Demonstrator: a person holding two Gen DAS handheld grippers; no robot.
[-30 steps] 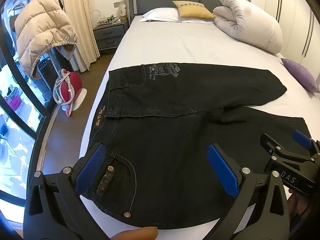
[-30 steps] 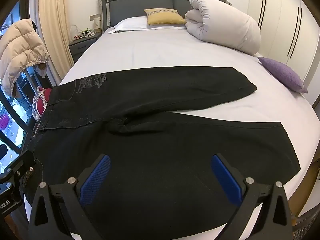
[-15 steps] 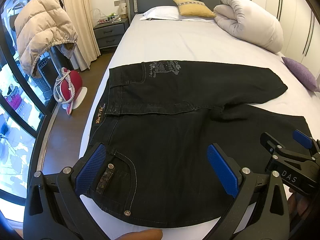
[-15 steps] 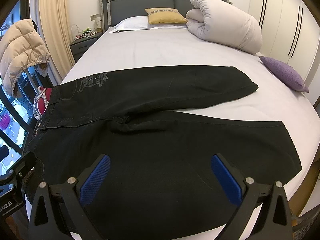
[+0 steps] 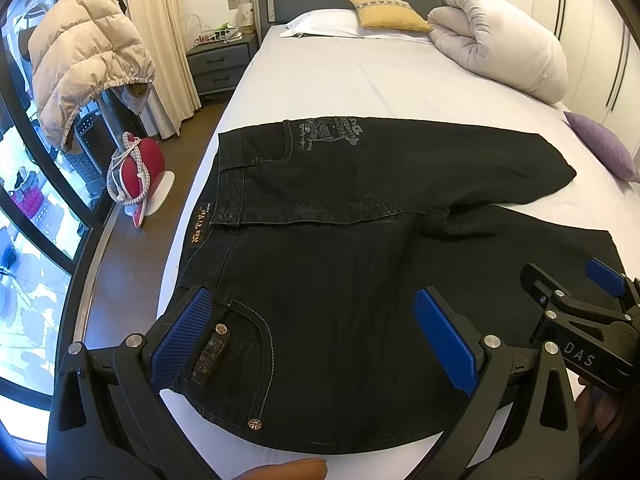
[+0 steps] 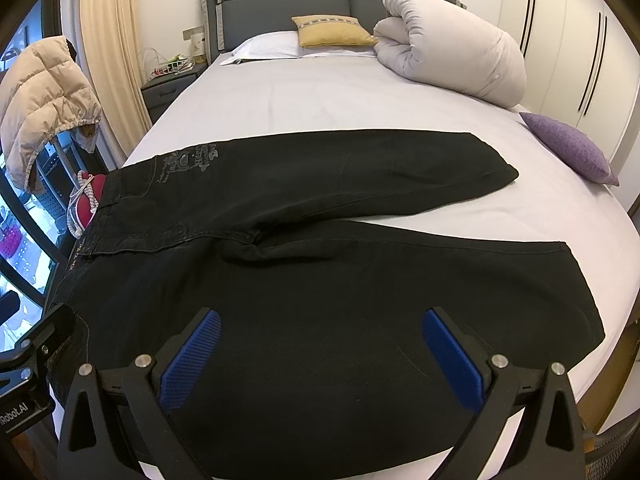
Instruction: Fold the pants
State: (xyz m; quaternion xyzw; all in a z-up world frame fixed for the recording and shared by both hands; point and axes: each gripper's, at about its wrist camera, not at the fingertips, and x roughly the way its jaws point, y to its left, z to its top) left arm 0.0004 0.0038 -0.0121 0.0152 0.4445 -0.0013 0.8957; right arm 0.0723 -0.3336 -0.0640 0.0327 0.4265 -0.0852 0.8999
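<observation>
Black jeans (image 5: 352,248) lie flat across the foot of the bed (image 5: 344,80), waistband to the left, both legs spread to the right; they also show in the right wrist view (image 6: 320,264). My left gripper (image 5: 316,332) is open and empty, hovering over the near hip and front pocket (image 5: 236,352). My right gripper (image 6: 320,356) is open and empty, hovering over the near leg (image 6: 400,300). The right gripper also shows at the right edge of the left wrist view (image 5: 580,320).
A rolled white duvet (image 5: 500,48), a yellow cushion (image 5: 384,12) and a white pillow (image 5: 324,26) lie at the head. A purple cushion (image 6: 568,148) sits at the right edge. A puffer jacket (image 5: 84,76), red bag (image 5: 138,172) and nightstand (image 5: 220,64) stand left.
Both grippers have drifted slightly, shifting the view of the jeans a little. Both stay open and the jeans have not moved.
</observation>
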